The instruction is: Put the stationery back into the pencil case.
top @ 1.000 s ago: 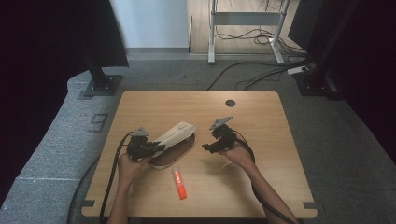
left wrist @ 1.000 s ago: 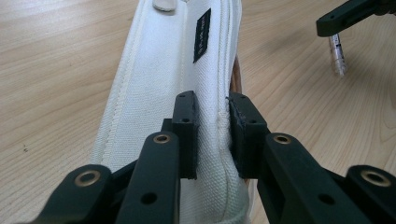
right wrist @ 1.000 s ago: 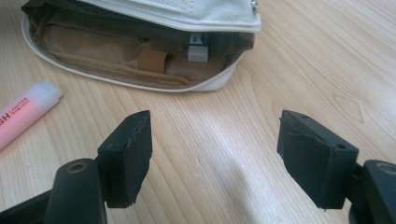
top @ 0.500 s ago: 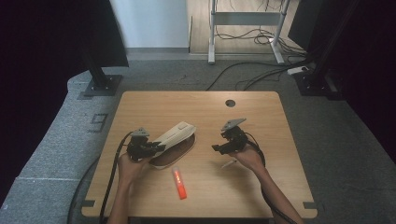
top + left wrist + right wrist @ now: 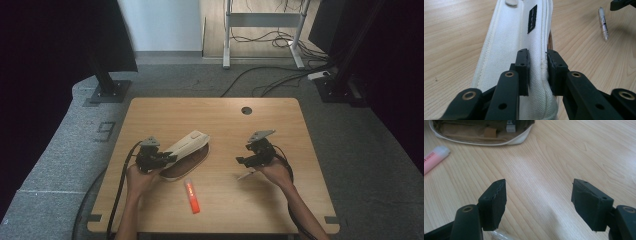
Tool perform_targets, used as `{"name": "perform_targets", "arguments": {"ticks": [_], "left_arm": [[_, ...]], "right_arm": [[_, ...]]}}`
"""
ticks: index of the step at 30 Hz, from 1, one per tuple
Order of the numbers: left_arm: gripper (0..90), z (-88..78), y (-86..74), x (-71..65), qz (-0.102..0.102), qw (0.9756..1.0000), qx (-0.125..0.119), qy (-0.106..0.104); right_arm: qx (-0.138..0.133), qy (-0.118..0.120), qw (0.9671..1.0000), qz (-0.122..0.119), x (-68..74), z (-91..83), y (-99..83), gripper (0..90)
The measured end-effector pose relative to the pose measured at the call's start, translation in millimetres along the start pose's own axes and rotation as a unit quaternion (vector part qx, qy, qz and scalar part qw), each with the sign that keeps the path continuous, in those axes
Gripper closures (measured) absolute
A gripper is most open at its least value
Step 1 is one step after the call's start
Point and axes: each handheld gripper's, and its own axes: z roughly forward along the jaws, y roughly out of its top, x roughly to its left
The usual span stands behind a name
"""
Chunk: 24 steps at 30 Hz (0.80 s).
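A white fabric pouch (image 5: 187,142) lies open on the wooden table (image 5: 280,125), its brown inside (image 5: 186,162) showing. My left gripper (image 5: 159,159) is shut on the pouch's raised white flap (image 5: 534,30), with the cloth pinched between its pads (image 5: 522,62). My right gripper (image 5: 250,156) hovers to the right of the pouch, open, with nothing between its jaws. In the right gripper view the gripper (image 5: 539,192) faces bare wood, with the pouch (image 5: 481,135) farther off. A white pen (image 5: 245,175) lies on the table just under the right gripper.
An orange highlighter (image 5: 191,196) lies in front of the pouch, near the table's front edge. A round cable hole (image 5: 246,110) sits at the back of the table. The pen (image 5: 604,23) lies right of the flap. Monitor stands and cables are on the floor behind.
My right gripper has moved to the right, away from the pouch, with its jaws still apart. The left gripper has kept its hold on the flap and stayed in place.
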Motion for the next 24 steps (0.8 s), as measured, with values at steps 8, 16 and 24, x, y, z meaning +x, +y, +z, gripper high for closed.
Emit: {"name": "perform_targets", "arguments": {"ticks": [8, 16, 24], "left_arm": [[72.9, 0.1, 0.0, -0.5, 0.003, 1.0, 0.001, 0.001], [72.8, 0.1, 0.2, -1.0, 0.003, 1.0, 0.001, 0.002], [72.8, 0.1, 0.2, -1.1, 0.004, 1.0, 0.001, 0.002]], "right_arm": [[-0.002, -0.006, 1.0, 0.007, -5.2, -8.4, -11.4, 27.9], [-0.001, -0.01, 0.9998, 0.017, -9.6, -14.8, -24.9, 27.9], [0.003, -0.013, 0.9995, 0.028, -14.6, -17.9, -38.6, 27.9]]}}
